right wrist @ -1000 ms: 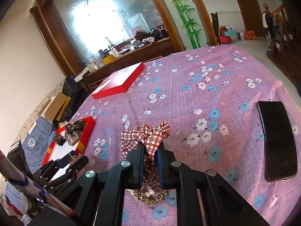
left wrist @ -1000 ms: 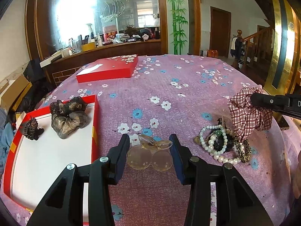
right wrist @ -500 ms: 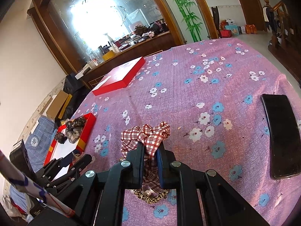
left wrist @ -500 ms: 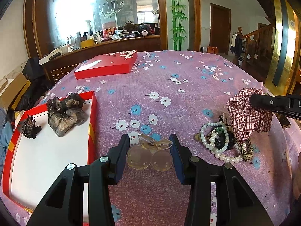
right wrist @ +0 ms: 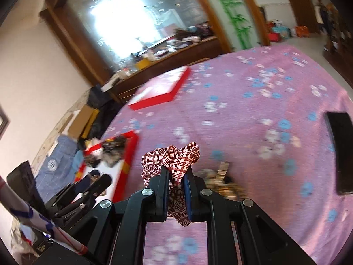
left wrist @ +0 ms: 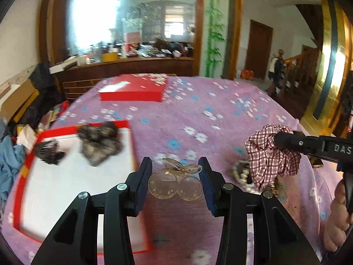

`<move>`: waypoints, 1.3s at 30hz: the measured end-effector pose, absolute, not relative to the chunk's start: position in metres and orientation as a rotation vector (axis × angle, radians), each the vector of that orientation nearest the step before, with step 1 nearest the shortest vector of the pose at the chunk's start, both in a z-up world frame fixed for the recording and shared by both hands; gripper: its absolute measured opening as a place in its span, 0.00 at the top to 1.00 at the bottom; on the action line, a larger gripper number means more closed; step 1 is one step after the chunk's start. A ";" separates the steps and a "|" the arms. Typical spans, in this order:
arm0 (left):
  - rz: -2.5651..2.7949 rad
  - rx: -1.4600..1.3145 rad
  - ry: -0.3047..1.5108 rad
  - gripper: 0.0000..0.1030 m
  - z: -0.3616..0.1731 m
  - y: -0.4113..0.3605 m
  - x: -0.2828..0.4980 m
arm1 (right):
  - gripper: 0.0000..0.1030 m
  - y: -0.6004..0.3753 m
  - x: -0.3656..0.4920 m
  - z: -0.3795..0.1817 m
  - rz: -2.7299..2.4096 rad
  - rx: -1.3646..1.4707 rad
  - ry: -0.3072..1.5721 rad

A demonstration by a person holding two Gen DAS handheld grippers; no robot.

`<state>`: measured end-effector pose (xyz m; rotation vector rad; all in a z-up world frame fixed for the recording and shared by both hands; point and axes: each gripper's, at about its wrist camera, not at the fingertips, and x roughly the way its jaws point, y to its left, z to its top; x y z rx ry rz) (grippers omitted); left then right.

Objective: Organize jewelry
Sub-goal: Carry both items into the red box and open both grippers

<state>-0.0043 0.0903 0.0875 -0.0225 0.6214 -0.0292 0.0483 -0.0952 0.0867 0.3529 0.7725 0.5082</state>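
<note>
Since the earlier frame the scrunchie (left wrist: 272, 154) has been lifted clear of the jewelry pile (left wrist: 245, 173), and the tray (left wrist: 26, 201) has been brought nearer. A purple flowered cloth (left wrist: 198, 114) is spread over the table, with a mirror (left wrist: 132, 15) and cluttered counter behind. From left to right are counted: one red-rimmed tray holding two dark hair pieces (left wrist: 99, 142), one red lid (left wrist: 132, 90) farther back, one clear clip (left wrist: 176, 181), one pile, one phone (right wrist: 339, 152). The clip is gripped between the left gripper (left wrist: 175, 176) jaws. The right gripper (right wrist: 176, 183) is clamped on the scrunchie, held above the pile.
</note>
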 end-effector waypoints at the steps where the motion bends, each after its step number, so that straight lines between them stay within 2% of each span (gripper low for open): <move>1: -0.011 -0.032 0.616 0.59 0.091 0.102 -0.008 | 0.87 -0.084 0.047 0.091 0.526 0.343 0.769; 17: 0.248 -0.115 0.657 0.59 0.086 0.257 -0.031 | 0.87 0.085 0.070 0.092 0.698 0.217 0.866; 39: 0.320 -0.180 0.844 0.59 0.049 0.333 0.023 | 0.85 0.200 0.126 0.047 0.648 0.091 0.978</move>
